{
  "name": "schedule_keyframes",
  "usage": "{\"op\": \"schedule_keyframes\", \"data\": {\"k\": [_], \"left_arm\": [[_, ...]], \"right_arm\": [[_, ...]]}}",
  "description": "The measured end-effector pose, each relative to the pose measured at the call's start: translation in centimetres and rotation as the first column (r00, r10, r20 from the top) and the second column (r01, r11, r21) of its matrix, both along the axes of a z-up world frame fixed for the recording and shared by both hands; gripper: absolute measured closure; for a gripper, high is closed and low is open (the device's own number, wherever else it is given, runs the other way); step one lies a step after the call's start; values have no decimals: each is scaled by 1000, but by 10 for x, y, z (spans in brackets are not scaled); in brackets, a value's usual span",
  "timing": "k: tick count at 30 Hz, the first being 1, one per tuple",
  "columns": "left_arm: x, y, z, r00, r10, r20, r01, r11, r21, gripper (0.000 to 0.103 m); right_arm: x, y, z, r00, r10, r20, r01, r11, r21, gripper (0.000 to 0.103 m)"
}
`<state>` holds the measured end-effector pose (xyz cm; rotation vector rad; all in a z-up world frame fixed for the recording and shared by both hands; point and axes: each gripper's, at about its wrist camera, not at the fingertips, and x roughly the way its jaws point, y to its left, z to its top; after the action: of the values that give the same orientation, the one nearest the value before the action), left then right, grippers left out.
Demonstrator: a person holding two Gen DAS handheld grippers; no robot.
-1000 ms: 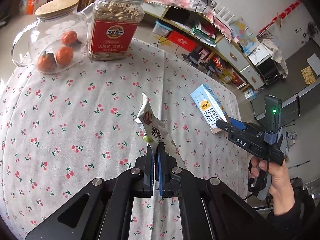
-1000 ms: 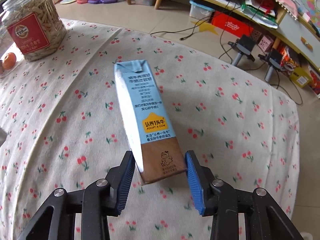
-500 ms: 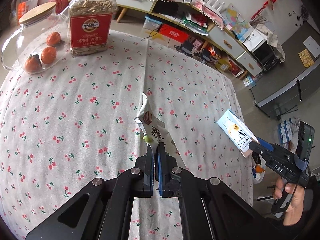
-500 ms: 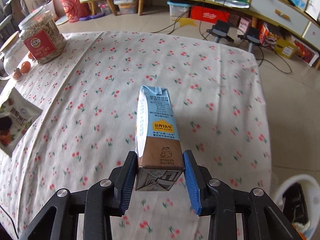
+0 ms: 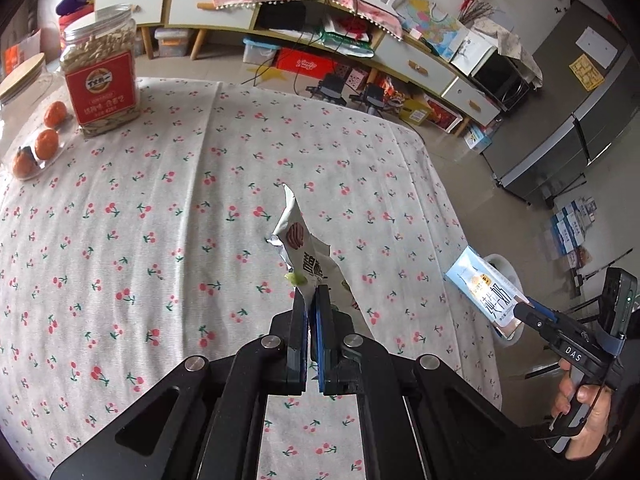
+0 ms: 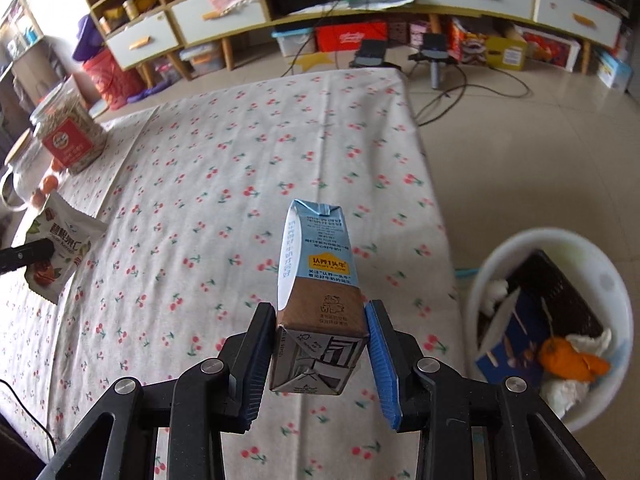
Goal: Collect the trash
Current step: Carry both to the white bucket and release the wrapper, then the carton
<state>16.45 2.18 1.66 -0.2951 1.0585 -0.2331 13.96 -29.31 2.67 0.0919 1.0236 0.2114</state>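
The milk carton (image 6: 318,280) is gripped at its base between the blue pads (image 6: 384,360) of the right gripper (image 6: 320,354) and is held in the air near the table's right edge, close to the white waste bin (image 6: 500,256) on the floor. The bin already contains paper, an orange scrap and a dark box. The snack wrapper (image 5: 306,252) is pinched at its lower edge by the left gripper (image 5: 311,320), whose jaws are almost fully closed on the thin film, and it is held above the cherry-print tablecloth (image 5: 160,208).

The carton is judged to be light and probably empty. Its card walls are stiff at the folded base but are likely to buckle if squeezed at mid-body, so a grip low on the base is preferred. The wrapper is judged to be very light, limp and slick. A firm pinch well inside the edge is advised, since the film may slip or tear.

The carton's spout and far face cannot be seen, so any remaining liquid cannot be ruled out. The bin is cut off at the right edge of the right wrist view, and its depth cannot be judged. In the left wrist view the bin is largely hidden behind the carton. The nut jar (image 5: 100,80) and the glass jug (image 5: 28,120) holding oranges are left at the far side.
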Motion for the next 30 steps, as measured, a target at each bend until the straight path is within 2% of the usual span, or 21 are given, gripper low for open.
{"op": "schedule_keyframes", "data": {"k": [2, 5, 13, 21, 30], "left_arm": [[-1, -14, 1, 1000, -13, 8, 13, 1000, 3, 101], [-3, -35, 2, 999, -36, 20, 36, 999, 11, 101], [0, -114, 8, 988, -147, 47, 146, 989, 30, 101], [3, -226, -3, 957, -288, 42, 289, 957, -7, 101], [13, -329, -20, 917, -395, 63, 394, 919, 29, 101]], "right_arm": [[-3, -14, -2, 1000, -21, -11, 21, 999, 29, 63], [-7, -35, 1, 999, -53, 12, 53, 999, 10, 63], [-20, -118, 5, 977, -211, 16, 210, 975, 72, 63], [-44, -180, 5, 944, -329, 9, 327, 942, 82, 63], [-73, -231, -1, 912, -410, -9, 408, 908, 97, 63]]}}
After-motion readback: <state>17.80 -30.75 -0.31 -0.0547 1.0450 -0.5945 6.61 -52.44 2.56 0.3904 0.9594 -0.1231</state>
